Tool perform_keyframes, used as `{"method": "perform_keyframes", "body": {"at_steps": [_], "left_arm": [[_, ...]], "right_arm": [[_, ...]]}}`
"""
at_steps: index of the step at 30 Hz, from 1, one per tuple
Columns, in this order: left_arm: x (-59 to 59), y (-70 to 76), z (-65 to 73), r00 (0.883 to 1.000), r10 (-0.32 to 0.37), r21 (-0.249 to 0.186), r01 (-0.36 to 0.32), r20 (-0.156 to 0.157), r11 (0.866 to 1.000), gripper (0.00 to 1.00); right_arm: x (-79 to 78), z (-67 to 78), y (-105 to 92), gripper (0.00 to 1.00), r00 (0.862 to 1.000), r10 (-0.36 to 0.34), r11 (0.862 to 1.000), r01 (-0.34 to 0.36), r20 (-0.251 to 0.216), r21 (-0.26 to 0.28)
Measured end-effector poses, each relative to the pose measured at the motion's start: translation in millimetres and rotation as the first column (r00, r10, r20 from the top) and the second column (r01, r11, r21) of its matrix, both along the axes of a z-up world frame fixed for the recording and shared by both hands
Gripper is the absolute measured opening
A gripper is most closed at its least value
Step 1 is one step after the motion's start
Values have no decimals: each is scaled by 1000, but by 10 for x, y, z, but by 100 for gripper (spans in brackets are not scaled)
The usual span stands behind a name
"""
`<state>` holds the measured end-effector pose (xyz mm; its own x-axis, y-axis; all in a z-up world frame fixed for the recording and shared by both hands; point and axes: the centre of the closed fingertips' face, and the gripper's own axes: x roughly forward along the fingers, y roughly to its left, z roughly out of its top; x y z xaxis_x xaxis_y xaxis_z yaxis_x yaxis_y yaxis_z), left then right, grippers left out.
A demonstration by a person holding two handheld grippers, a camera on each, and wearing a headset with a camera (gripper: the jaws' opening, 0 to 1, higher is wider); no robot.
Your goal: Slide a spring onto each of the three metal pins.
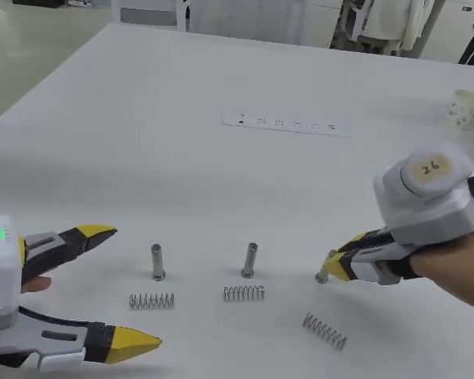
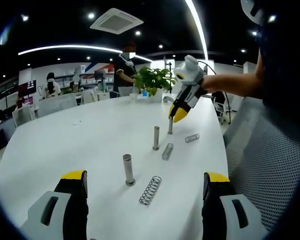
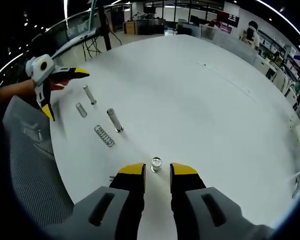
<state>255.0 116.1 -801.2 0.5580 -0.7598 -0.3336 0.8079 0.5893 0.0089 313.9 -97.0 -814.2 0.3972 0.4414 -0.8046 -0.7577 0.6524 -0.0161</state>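
Left gripper (image 1: 137, 287) wide open, lower left. Right gripper (image 3: 157, 169) slightly open, tips flanking right pin (image 3: 156, 163). Three springs (image 1: 152, 301) (image 1: 244, 293) (image 1: 325, 331) loose on bench (image 1: 221, 181).

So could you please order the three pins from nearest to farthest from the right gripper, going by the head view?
1. Right pin, at the right gripper tips.
2. Middle pin, further left.
3. Left pin, farthest left.
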Motion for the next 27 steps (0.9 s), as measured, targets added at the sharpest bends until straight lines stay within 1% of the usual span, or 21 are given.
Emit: {"method": "perform_keyframes", "body": {"at_steps": [2,6,11,15,16,18,19,22,24,27], "left_arm": [[0,-2,2,1000,0,-1,0,0,1000,93],[-6,-6,1,1000,-3,1,3,-1,1000,93],[-7,-18,1,1000,-5,-1,5,-2,1000,93],[-12,-33,-6,1000,-8,0,8,-3,1000,93],[-11,-35,-5,1000,-8,-1,8,-2,1000,93],[-8,-37,-3,1000,-8,-2,8,-2,1000,93],[-7,-37,-2,1000,-8,-2,8,-2,1000,93],[-5,-38,-1,1000,-10,-1,10,-2,1000,93],[-5,-37,0,1000,-11,2,11,-1,1000,93],[-2,-29,9,1000,-9,1,9,1,1000,93]], "right_arm": [[-21,20,-25,18,1000,-3,1000,3,6,0],[-83,16,-93,18,1000,-2,1000,2,1,-9],[-200,-9,-163,18,1000,18,1000,-18,-18,-15],[-346,-49,-145,18,997,53,999,-53,-52,6],[-405,-69,-128,18,995,75,997,-75,-65,6],[-464,-97,-105,18,993,91,996,-91,-77,10],[-503,-109,-88,17,990,112,994,-111,-85,10],[-599,-150,-44,16,983,147,989,-146,-109,17],[-676,-186,-19,16,975,176,984,-175,-134,16],[-753,-243,18,15,966,209,978,-210,-150,7]]}}
